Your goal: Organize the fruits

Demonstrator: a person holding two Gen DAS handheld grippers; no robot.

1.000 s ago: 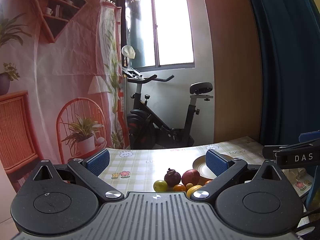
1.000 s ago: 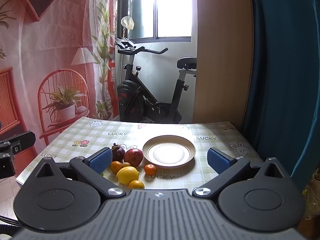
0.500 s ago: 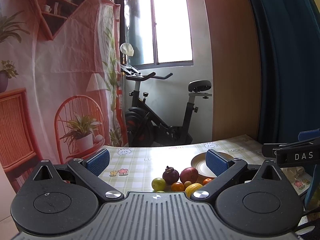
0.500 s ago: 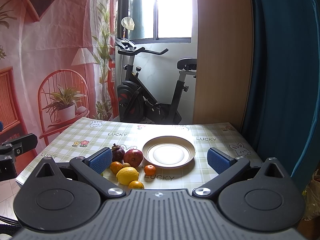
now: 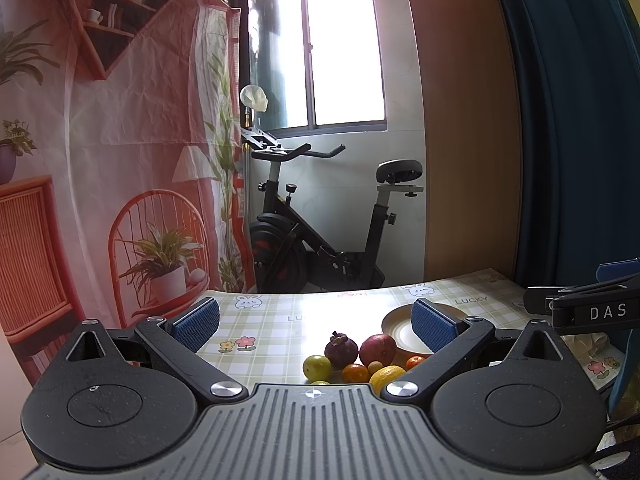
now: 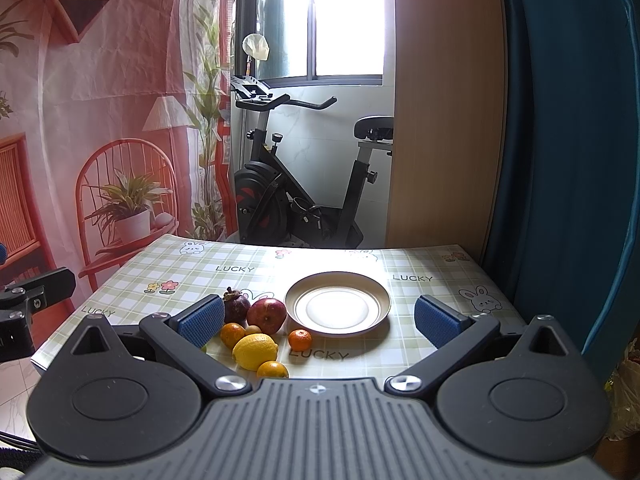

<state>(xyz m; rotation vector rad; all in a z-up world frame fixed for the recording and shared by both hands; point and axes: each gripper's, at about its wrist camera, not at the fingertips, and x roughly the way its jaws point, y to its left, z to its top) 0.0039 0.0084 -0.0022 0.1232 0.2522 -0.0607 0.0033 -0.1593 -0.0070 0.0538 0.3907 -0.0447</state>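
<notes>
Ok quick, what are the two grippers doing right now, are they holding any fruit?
Left gripper: open, holding nothing.
Right gripper: open, holding nothing.

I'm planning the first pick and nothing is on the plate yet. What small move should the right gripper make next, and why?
Probably lower the open right gripper toward the small orange tangerine. It lies apart from the other fruit, beside the empty round white plate on the checked tablecloth, so the fingers could straddle it without bumping the yellow lemon or red apple.
</notes>
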